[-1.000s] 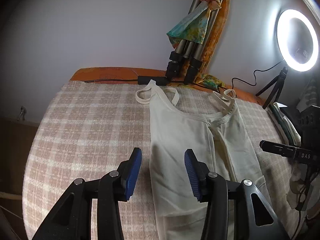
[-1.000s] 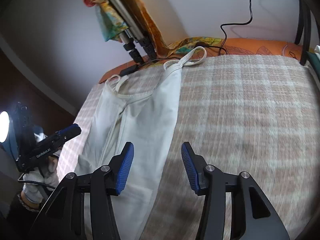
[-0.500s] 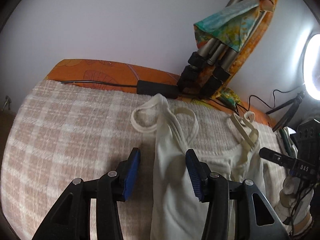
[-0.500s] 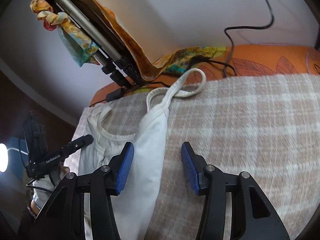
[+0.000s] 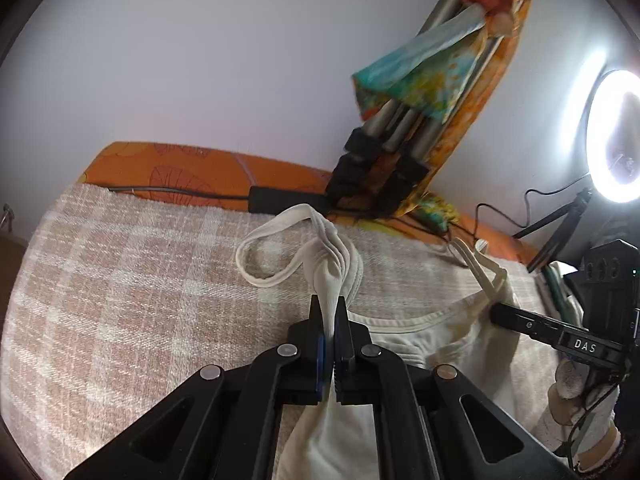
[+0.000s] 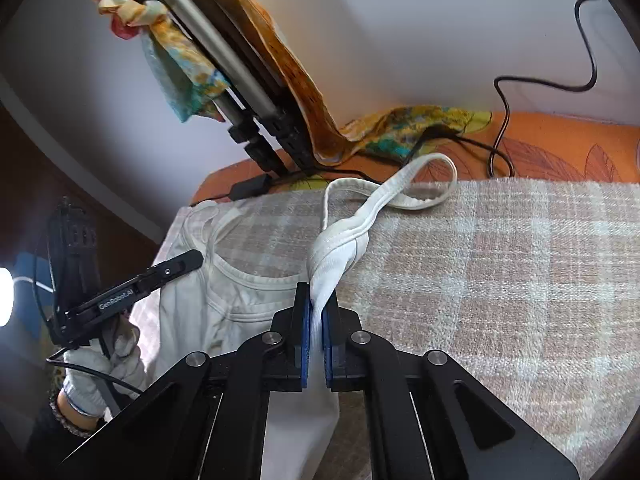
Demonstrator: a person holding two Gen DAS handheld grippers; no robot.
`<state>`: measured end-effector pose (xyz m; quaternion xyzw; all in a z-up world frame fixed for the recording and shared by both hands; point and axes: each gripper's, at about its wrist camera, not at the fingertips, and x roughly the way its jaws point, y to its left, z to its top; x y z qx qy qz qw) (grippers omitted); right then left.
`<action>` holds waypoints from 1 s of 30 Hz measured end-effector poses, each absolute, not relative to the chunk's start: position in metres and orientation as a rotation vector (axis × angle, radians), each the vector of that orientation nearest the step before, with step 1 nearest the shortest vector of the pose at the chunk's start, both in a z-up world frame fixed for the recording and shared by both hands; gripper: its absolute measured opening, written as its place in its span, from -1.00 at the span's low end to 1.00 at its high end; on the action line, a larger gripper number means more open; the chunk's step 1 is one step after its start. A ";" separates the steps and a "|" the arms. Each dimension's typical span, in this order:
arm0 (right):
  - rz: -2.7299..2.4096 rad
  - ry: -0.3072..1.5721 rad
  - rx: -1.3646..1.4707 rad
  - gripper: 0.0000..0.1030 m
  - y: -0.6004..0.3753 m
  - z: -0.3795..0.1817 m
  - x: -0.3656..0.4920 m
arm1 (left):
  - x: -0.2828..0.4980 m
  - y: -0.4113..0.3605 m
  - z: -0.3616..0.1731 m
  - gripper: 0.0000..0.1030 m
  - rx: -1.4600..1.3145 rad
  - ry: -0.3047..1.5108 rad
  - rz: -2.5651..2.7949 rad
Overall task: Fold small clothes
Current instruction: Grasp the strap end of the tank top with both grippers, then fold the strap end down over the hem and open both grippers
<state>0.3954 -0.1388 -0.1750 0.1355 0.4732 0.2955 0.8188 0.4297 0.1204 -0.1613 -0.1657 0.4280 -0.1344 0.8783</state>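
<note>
White vest, already narrowed lengthwise on the checked blanket, is pinched at both shoulders by left tongs and right tongs, crosswise fold pending.

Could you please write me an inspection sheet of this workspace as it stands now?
Surface: checked blanket over an orange sheet.
Job's things: one white tank top lying on the blanket, folded lengthwise, its straps toward the wall.
Clutter: patterned cloth bunched at the wall edge.
Grippers: left gripper with jaws shut on the top's shoulder below one strap; right gripper with jaws shut on the other shoulder.
Cables: black cable down the wall; another with a black box along the sheet.
Surroundings: folded tripod with a scarf tied on, leaning on the wall; lit ring light.
</note>
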 end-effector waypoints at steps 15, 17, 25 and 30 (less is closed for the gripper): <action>0.671 0.893 0.276 -0.93 -0.157 -0.108 0.305 | 0.325 0.141 -0.091 -1.00 -0.315 0.800 -0.320; 0.673 0.892 0.261 -0.93 -0.158 -0.103 0.285 | 0.312 0.138 -0.087 -1.00 -0.306 0.798 -0.322; 0.656 0.917 0.203 -0.93 -0.157 -0.104 0.224 | 0.241 0.133 -0.088 -1.00 -0.264 0.812 -0.311; 0.649 0.939 0.164 -0.93 -0.154 -0.114 0.191 | 0.209 0.135 -0.107 -1.00 -0.275 0.856 -0.300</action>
